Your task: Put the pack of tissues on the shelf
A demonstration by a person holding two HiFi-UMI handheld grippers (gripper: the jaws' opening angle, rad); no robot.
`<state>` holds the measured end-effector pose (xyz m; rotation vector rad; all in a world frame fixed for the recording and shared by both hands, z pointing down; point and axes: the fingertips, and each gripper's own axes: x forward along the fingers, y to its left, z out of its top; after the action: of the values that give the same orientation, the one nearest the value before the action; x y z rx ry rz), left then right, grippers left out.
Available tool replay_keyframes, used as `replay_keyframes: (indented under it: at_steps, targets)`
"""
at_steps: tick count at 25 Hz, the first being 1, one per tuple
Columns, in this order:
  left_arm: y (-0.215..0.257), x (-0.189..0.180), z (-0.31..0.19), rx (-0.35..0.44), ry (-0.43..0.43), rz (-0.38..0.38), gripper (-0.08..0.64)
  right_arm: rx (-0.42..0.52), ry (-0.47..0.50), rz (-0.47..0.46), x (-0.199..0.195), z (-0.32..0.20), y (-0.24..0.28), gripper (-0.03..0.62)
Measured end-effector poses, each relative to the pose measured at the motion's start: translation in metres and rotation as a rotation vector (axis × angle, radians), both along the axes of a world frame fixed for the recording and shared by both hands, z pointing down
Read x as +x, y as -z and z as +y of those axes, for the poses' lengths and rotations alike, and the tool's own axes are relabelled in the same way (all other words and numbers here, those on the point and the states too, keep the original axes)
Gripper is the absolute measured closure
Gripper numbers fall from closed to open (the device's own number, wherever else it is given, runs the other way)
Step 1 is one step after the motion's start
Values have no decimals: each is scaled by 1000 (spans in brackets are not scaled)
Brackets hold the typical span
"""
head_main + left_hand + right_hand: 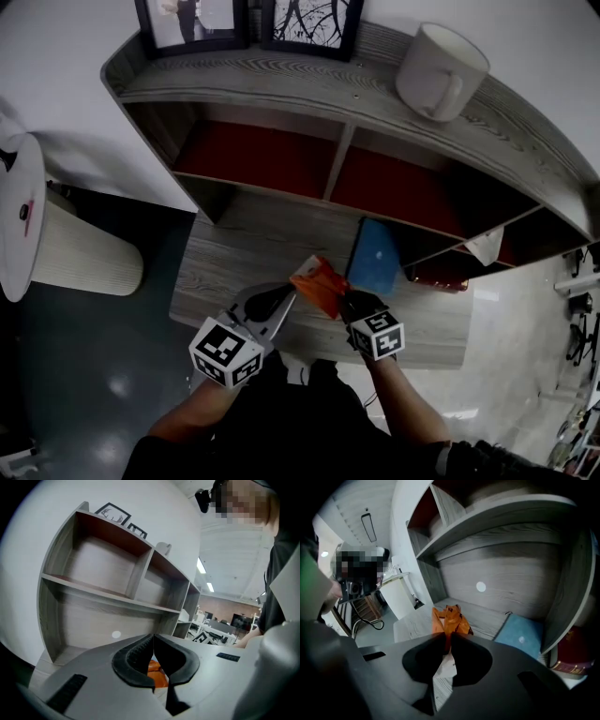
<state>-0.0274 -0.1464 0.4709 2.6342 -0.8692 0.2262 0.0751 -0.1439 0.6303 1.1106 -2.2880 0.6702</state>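
The orange pack (pixel 319 286) hangs in the air above the gray tabletop (pixel 225 262), at 6 o'clock from the shelf (pixel 281 86). The right gripper (pixel 347 302) has its jaws pinching the pack's near end. The left gripper (pixel 287 299) is at the pack's 9 o'clock. Its jaws are pressed together with a bit of orange caught between them. A blue pad (pixel 375 258) lies at the pack's 2 o'clock.

mug (pixel 441 70) stands on the shelf (pixel 281 80) top, right of two frames (pixel 248 23).
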Motion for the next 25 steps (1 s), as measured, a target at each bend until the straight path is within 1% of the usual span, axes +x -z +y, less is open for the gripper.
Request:
replay_keyframes:
  at_steps: [12,18,23,25]
  targets:
    - [31,14,0,64,7,14,541,149,-34,-75,37,7,101,560]
    - [48,12,-8,103,28,22,541,242,-51,-86,56,8,154,560]
    - [57,13,-11,125,34,20,541,291,-43,-87,68,8,194,560]
    - [61,15,-11,132,34,20,541,329,-33,-79,73,6,209,560]
